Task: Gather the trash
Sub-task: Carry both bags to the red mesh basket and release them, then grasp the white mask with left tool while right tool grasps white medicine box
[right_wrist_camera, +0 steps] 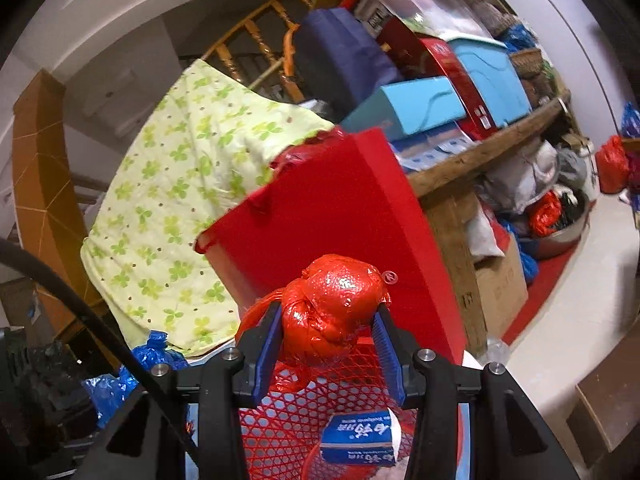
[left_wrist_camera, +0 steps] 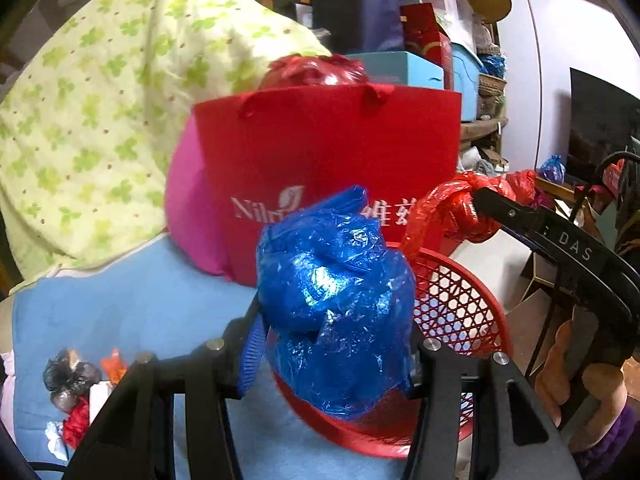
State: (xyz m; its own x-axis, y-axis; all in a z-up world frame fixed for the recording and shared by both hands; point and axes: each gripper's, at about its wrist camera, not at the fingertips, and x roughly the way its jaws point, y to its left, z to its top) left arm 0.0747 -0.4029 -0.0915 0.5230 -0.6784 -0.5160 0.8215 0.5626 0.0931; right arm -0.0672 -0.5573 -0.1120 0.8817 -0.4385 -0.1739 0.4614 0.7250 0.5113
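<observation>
A crumpled blue plastic bag (left_wrist_camera: 336, 300) fills the middle of the left wrist view, and my left gripper (left_wrist_camera: 334, 344) is shut on it, just above the near rim of a red mesh basket (left_wrist_camera: 460, 312). My right gripper (right_wrist_camera: 328, 316) is shut on a knotted red plastic bag (right_wrist_camera: 336, 304), which it holds over the same basket (right_wrist_camera: 288, 420). From the left wrist camera that red bag (left_wrist_camera: 456, 208) hangs at the right, pinched by a black finger (left_wrist_camera: 504, 210). A small blue and white box (right_wrist_camera: 360, 440) lies in the basket.
A red paper carrier bag (left_wrist_camera: 328, 160) stands right behind the basket on a blue cloth (left_wrist_camera: 132, 308). More scraps (left_wrist_camera: 76, 392) lie at the lower left. A green-patterned sheet (left_wrist_camera: 100, 100) drapes at the left. Stacked boxes (right_wrist_camera: 420, 108) crowd the back. A hand (left_wrist_camera: 580, 380) holds the right gripper.
</observation>
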